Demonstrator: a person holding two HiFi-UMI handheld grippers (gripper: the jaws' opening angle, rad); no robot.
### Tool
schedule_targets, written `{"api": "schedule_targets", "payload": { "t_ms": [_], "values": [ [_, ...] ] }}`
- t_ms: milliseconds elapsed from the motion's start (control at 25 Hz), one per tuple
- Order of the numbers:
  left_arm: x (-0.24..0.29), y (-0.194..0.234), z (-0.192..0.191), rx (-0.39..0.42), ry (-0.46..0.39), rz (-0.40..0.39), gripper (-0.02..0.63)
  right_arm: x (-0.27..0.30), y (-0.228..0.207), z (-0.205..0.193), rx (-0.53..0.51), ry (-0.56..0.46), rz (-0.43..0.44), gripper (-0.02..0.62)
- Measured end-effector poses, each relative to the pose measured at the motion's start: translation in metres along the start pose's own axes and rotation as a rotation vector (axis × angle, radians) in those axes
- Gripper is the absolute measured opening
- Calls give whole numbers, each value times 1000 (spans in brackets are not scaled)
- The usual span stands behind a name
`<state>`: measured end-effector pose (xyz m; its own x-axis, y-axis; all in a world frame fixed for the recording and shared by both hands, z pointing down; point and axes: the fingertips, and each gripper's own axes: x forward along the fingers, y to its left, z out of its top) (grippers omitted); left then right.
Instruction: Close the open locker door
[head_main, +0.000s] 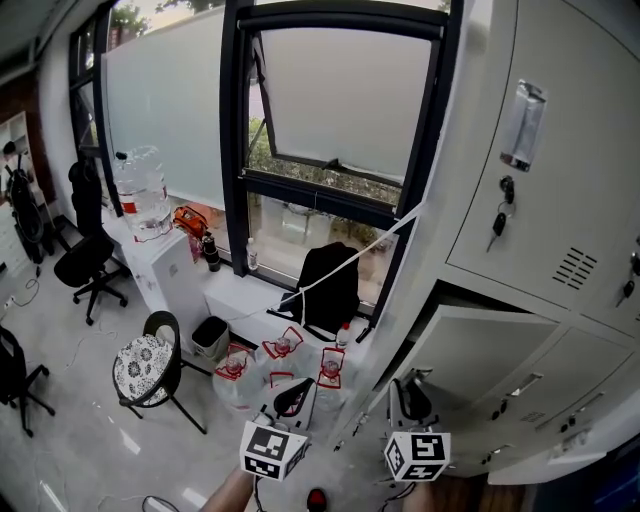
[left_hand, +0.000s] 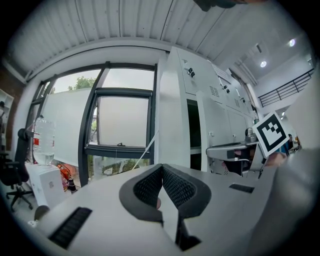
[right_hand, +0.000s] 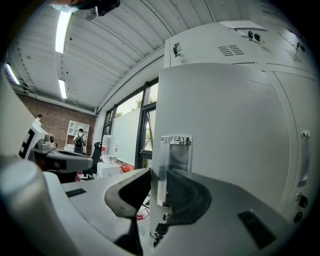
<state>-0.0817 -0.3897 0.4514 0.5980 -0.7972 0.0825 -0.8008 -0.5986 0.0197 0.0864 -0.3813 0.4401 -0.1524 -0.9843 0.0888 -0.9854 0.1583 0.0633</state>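
Grey locker door (right_hand: 225, 130) edge sits between the right gripper (right_hand: 158, 174) jaws.

No word, number or brand can be read anywhere. Below the window (head_main: 340, 90), the left marker cube (head_main: 272, 450) and the right marker cube (head_main: 417, 455) carry only black-and-white square code patterns, not letters. The water jugs (head_main: 283, 350) on the floor under the window have red labels, and their print is too small to make out. Right of the window, the clear holder (right_hand: 175, 160) on the locker door (right_hand: 225, 125) shows no print that can be read.
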Motion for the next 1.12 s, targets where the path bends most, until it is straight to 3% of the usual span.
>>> {"api": "schedule_targets", "payload": {
  "t_ms": [1120],
  "values": [
    [37, 20, -9, -13, 29, 13, 21, 47, -21, 3, -10, 5, -36, 95]
  ]
}}
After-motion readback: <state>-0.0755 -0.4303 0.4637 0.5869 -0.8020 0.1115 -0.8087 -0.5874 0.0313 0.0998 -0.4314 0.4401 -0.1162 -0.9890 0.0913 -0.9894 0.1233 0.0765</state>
